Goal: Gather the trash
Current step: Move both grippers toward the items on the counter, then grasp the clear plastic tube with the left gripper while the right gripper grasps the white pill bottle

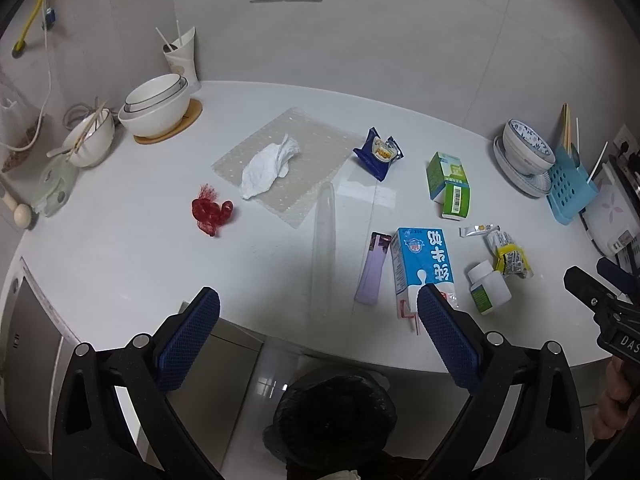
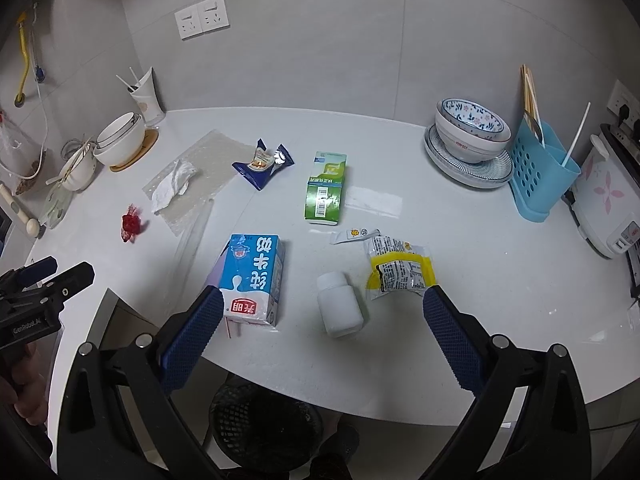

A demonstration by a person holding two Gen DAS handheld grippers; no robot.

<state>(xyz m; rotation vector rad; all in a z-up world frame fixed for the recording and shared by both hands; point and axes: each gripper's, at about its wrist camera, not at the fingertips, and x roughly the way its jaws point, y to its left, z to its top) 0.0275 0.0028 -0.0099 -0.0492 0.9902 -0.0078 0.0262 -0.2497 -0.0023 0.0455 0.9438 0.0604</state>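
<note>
Black mesh, lined with a dark bag, forms the round waste bin (image 2: 266, 424) on the floor under the near edge of the white tabletop (image 2: 400, 344); what lies inside it cannot be told. Above that edge hover both tools: the left gripper (image 1: 318, 312) and the right gripper (image 2: 322, 316), each with blue-padded jaws spread wide and holding nothing. A hand (image 2: 24, 392) grips the left tool's handle at the left of the right wrist view.

Nearest on the tabletop lies a blue and white milk carton (image 2: 252, 276) on its side, with a flat lilac pouch (image 1: 374, 268) just left of it and a small white plastic pill bottle (image 2: 339, 304) on its side to the right. Beside the bottle sits a crumpled yellow and clear wrapper (image 2: 400, 270), and a small white sachet (image 2: 354, 235) just beyond. Farther off lies a green and white cardboard box (image 2: 326, 188), then a dark blue snack wrapper (image 2: 264, 166). To the left, a crumpled white tissue (image 1: 270, 168) rests on a sheet of clear bubble wrap (image 1: 316, 140), with a scrap of red netting (image 1: 210, 210) nearer.

At the far right, a flowered bowl (image 2: 472, 128) stands on a striped plate (image 2: 496, 174), beside a blue plastic utensil holder (image 2: 536, 168) holding chopsticks. At the far left, stacked white bowls (image 1: 158, 104) sit on a wooden coaster.
</note>
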